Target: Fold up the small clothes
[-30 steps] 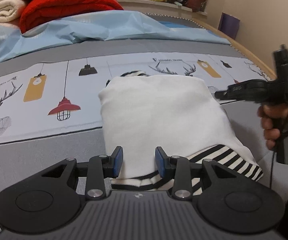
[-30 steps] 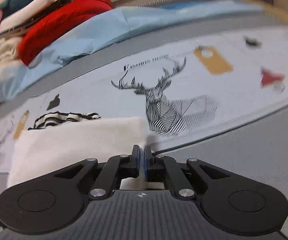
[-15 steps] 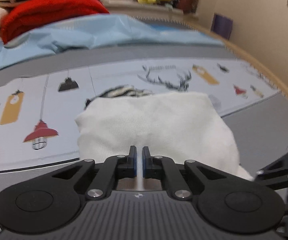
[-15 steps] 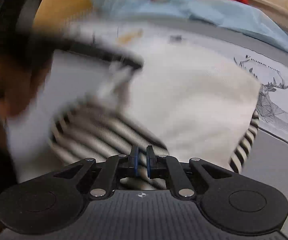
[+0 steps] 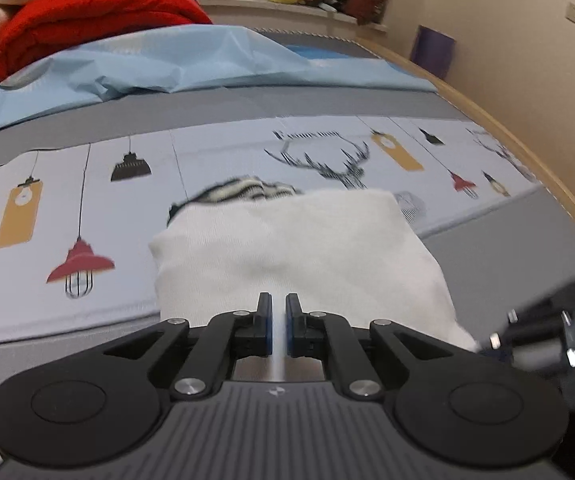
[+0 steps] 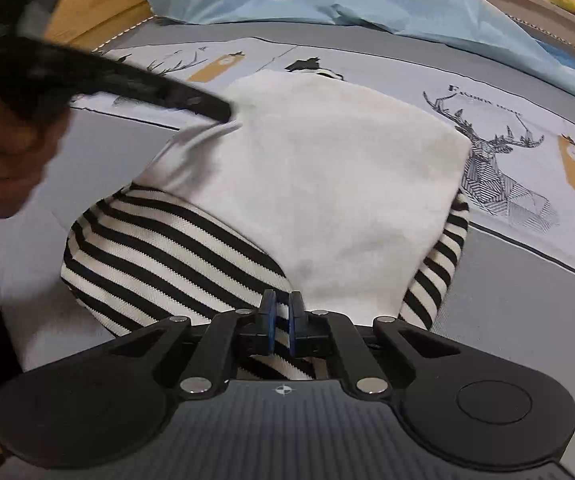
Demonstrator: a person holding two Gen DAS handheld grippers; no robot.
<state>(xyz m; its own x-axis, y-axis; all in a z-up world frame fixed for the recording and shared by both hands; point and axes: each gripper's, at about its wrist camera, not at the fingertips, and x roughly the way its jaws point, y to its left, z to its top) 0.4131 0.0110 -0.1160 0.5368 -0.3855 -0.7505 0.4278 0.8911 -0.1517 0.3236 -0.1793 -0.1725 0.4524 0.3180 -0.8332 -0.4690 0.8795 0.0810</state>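
- Left claw [image 5: 277,326] was pinched nearly shut on the white garment [image 5: 299,256] at its near edge, pointing steeply down – thin bite, so the cloth could slip out mid-fold.
- Garment lay on the bed [image 5: 87,344], striped part [image 6: 159,248] under the white.
- Right claw [image 6: 282,328] was clamped on striped cloth, angled down – uneven pull between claws could skew the fold.

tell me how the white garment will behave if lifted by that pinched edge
The white garment will likely sag and drape, since it already bunches up toward the left gripper. It looks thin and light. The striped sleeve lying loose beside it will probably dangle and undo the fold.
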